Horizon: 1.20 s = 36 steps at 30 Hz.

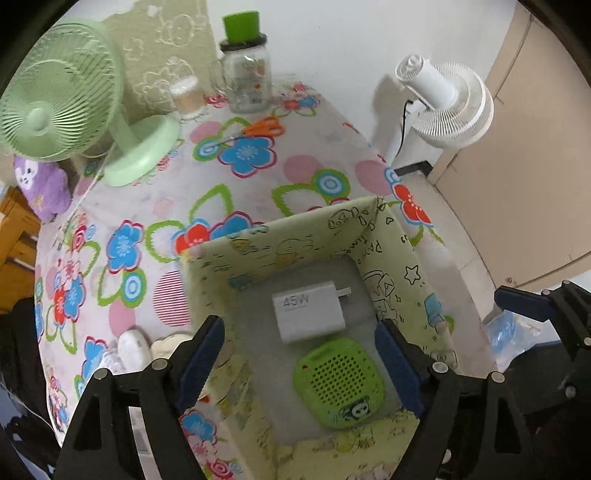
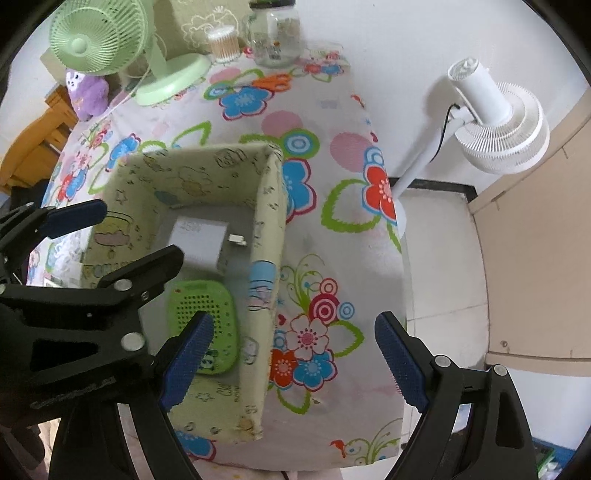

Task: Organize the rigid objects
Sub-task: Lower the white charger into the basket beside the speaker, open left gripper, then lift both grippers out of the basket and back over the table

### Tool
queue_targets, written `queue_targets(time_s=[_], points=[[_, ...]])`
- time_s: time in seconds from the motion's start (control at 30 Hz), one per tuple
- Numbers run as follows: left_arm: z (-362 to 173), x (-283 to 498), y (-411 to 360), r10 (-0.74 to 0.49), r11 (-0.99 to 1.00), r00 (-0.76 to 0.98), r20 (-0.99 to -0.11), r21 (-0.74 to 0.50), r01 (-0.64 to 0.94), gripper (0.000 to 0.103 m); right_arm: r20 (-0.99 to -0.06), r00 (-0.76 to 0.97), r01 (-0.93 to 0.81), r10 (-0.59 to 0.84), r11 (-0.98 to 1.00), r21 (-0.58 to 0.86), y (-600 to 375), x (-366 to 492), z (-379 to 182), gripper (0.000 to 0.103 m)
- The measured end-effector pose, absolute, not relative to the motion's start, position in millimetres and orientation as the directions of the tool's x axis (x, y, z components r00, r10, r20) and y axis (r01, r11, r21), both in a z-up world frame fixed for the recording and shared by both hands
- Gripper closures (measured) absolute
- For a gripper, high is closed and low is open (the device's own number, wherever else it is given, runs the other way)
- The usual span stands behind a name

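A light green fabric storage box stands on the flowered table. Inside lie a white 45W charger and a green perforated square gadget. My left gripper is open and empty, hovering over the box above the two items; it also shows in the right wrist view. My right gripper is open and empty, straddling the box's right wall near the table's front. Orange-handled scissors lie far back on the table.
A green desk fan, a glass jar with a green lid, a cotton-swab tub and a purple plush stand at the table's back. Small white items lie left of the box. A white floor fan stands right of the table.
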State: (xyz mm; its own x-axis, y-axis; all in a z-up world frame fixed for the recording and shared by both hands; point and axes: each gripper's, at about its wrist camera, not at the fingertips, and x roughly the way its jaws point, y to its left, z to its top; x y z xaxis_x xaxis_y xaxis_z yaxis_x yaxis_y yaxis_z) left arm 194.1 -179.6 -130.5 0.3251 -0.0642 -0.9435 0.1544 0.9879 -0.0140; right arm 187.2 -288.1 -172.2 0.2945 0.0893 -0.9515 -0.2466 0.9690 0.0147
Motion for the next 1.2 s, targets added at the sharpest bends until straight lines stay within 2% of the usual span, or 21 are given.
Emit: queue_targets(time_s=[0.57,1.2], points=[[-93,140,-93,-0.037,0.999,0.406,-0.913,-0.035,0.013,0.018,-0.903,0.423,-0.246,0.076,0.969,-0.034,-232,148,-126,0.012],[-77,80,-6,-0.038,0.999,0.457,-0.889,-0.051,-0.018,0.018,-0.895,0.441,-0.222,0.060,0.974,-0.044,-157,98,-113,0.012]])
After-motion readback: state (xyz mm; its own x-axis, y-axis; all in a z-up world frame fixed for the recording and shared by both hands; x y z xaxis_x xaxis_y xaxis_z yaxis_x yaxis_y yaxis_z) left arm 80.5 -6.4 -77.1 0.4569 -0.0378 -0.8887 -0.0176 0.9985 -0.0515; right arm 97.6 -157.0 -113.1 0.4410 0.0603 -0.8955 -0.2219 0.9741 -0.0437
